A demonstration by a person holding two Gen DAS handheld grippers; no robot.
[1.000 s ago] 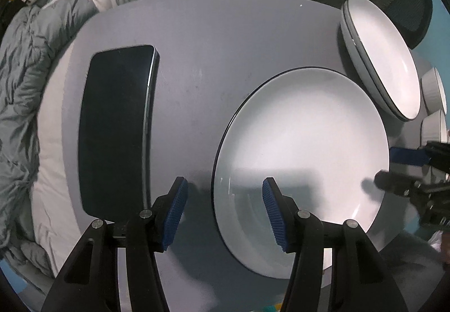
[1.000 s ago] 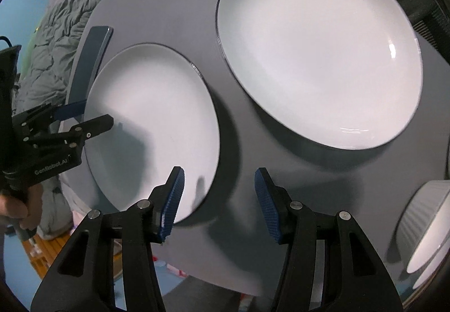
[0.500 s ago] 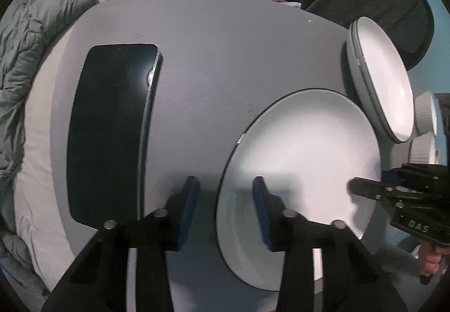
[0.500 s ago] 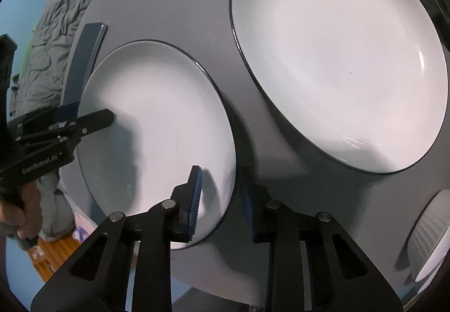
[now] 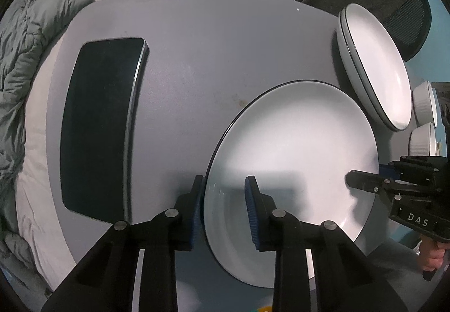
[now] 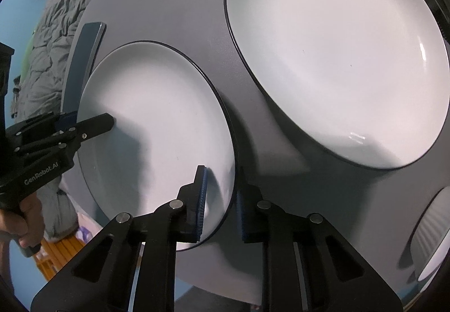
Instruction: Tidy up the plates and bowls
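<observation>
Two grippers, left gripper (image 5: 225, 206) and right gripper (image 6: 219, 199), straddle plate (image 5: 295, 149) rim; grip unclear.

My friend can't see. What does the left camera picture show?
The left gripper straddles the near rim of a white plate on a grey table. The right gripper grips the opposite rim; a black phone lies left.

Both wrist views close above table (image 5: 197, 59), facing from opposite sides; shared: plate (image 5: 295, 149) (image 6: 157, 126).
</observation>
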